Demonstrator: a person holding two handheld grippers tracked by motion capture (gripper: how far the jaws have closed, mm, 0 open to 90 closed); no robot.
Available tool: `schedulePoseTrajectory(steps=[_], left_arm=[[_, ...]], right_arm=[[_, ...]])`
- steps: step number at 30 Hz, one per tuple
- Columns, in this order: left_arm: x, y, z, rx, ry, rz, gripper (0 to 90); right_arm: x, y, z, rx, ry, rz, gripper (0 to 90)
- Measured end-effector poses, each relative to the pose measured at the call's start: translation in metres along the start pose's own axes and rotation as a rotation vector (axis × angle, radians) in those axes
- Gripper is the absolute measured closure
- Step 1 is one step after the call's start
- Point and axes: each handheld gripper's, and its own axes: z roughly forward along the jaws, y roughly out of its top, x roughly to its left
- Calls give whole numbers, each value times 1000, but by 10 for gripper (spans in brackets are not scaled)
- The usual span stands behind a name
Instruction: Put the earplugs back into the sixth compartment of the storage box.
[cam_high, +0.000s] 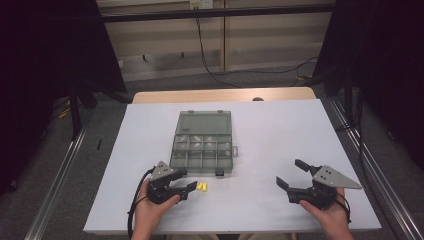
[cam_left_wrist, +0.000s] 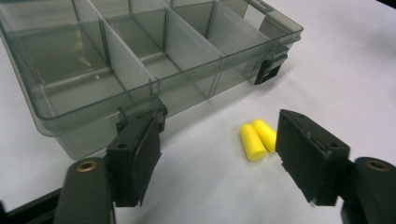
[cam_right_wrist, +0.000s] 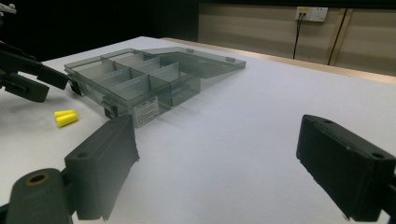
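Note:
Two yellow foam earplugs (cam_high: 202, 187) lie side by side on the white table, just in front of a smoky clear compartment box (cam_high: 204, 122) whose lid is folded back flat. My left gripper (cam_high: 188, 180) rests low beside them with its jaws apart. In the left gripper view the earplugs (cam_left_wrist: 257, 137) lie just ahead of the right jaw, untouched, and the other jaw sits by the box's front wall (cam_left_wrist: 187, 95). My right gripper (cam_high: 289, 172) is held open at the table's right, pointing toward the box (cam_right_wrist: 140, 79) and the earplugs (cam_right_wrist: 65, 117), with nothing between its jaws.
The box's compartments look bare apart from faint specks. Black latches (cam_left_wrist: 266, 70) stick out from its front wall. The white table top (cam_high: 280, 130) has a wooden strip along its far edge. Dark curtains flank both sides, and a cable (cam_high: 205, 45) runs down the back wall.

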Motion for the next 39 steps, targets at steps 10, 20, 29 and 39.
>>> schedulePoseTrajectory(steps=[10,20,29,39], left_arm=[[-6,3,4,12,-31,23,503],[-15,4,11,51,-52,57,651],[-18,3,17,91,-43,60,719],[-21,1,21,120,-50,58,774]], right_arm=[[-1,1,-1,-2,-9,-1,120],[-1,1,-1,-1,-11,0,123],[-1,1,-2,-1,-8,1,123],[-2,2,-2,-10,-12,0,123]])
